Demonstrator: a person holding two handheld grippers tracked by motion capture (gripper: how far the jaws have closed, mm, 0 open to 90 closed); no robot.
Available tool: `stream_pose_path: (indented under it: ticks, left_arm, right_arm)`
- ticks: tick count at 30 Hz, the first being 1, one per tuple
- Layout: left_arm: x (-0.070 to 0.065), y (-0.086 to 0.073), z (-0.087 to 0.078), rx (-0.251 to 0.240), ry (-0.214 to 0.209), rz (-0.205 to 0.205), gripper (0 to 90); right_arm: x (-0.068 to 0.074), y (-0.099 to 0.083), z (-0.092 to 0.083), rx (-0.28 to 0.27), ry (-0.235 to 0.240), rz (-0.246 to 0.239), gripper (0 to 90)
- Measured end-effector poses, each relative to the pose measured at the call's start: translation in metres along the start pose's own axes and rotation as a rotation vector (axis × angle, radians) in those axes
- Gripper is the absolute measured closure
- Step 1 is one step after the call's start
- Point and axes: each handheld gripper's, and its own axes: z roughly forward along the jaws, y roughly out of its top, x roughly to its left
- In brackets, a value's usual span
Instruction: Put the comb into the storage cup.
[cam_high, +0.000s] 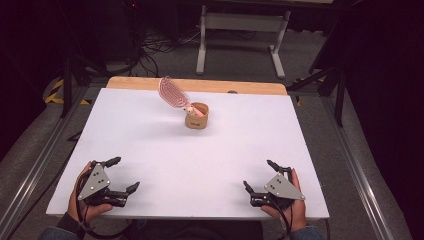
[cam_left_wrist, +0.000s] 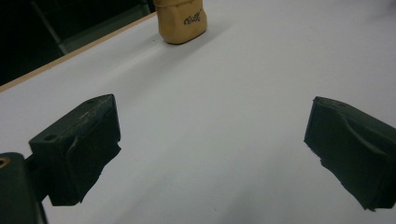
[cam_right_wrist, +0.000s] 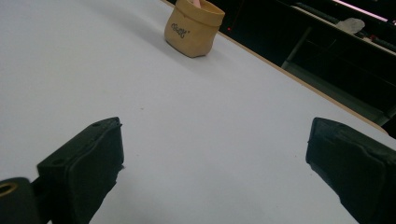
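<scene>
A small tan pouch-like holder (cam_high: 197, 116) stands upright toward the back middle of the white table (cam_high: 150, 150). A pink hairbrush (cam_high: 173, 93) rests in it, its head leaning out to the upper left. The same holder appears at the top of the left gripper view (cam_left_wrist: 181, 21) and the right gripper view (cam_right_wrist: 193, 27). My left gripper (cam_high: 123, 174) sits open near the front left edge, nothing between its jaws. My right gripper (cam_high: 259, 175) sits open near the front right edge, also holding nothing. Both are far from the holder.
A bare wooden strip (cam_high: 240, 86) runs along the table's far edge. Beyond it stand a white desk frame (cam_high: 242, 30) and loose cables on the grey floor. Metal rails flank the table on both sides.
</scene>
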Motion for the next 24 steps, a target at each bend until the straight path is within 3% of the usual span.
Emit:
stream_pose_path:
  ticks: [16,24]
  left_arm:
    - [-0.0016,-0.0012,-0.0028,-0.002,-0.002,0.0,4.9]
    - [-0.003,-0.0003,-0.0026,-0.001,-0.005,0.021,5.0]
  right_arm:
    - [0.0037,0.0028,0.0011,0.001,0.004,-0.012,5.0]
    - [0.0058,0.0038,0.0023,0.005,0.006,-0.025,4.9]
